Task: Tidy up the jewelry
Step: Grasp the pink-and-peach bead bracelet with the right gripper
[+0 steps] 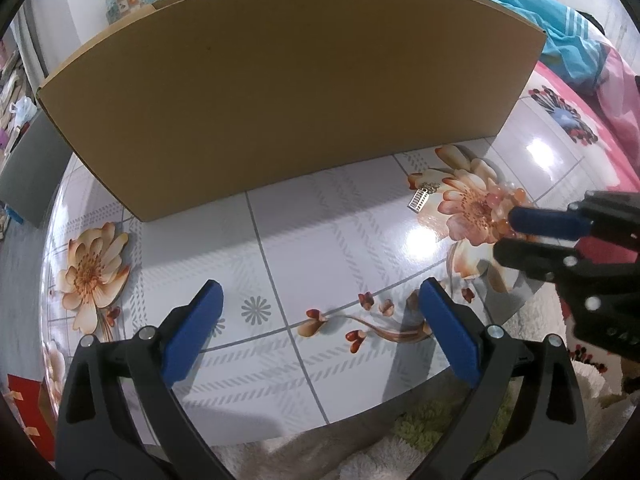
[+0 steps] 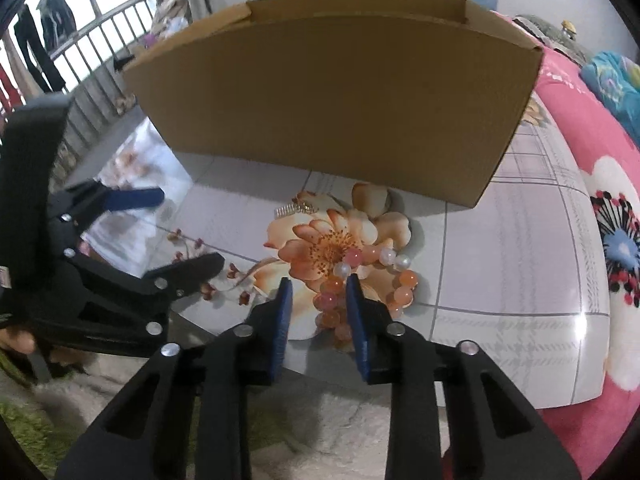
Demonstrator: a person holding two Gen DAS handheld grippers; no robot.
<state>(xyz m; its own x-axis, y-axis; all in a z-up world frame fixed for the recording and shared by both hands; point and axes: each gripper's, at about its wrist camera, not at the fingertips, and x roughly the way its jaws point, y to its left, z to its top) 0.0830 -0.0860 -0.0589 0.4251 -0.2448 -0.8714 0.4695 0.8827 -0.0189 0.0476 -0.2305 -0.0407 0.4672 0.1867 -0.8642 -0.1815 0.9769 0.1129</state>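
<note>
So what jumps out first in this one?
A big cardboard box stands at the back of the flower-print table. In front of it, the right gripper straddles a pink-and-orange bead bracelet, jaws partly closed. A small gold comb-like piece lies nearby.

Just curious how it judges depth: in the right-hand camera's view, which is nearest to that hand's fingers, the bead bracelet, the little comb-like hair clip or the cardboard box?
1. Bead bracelet: partly between the fingers.
2. Hair clip: farther back, to the left.
3. Cardboard box: behind both.
</note>
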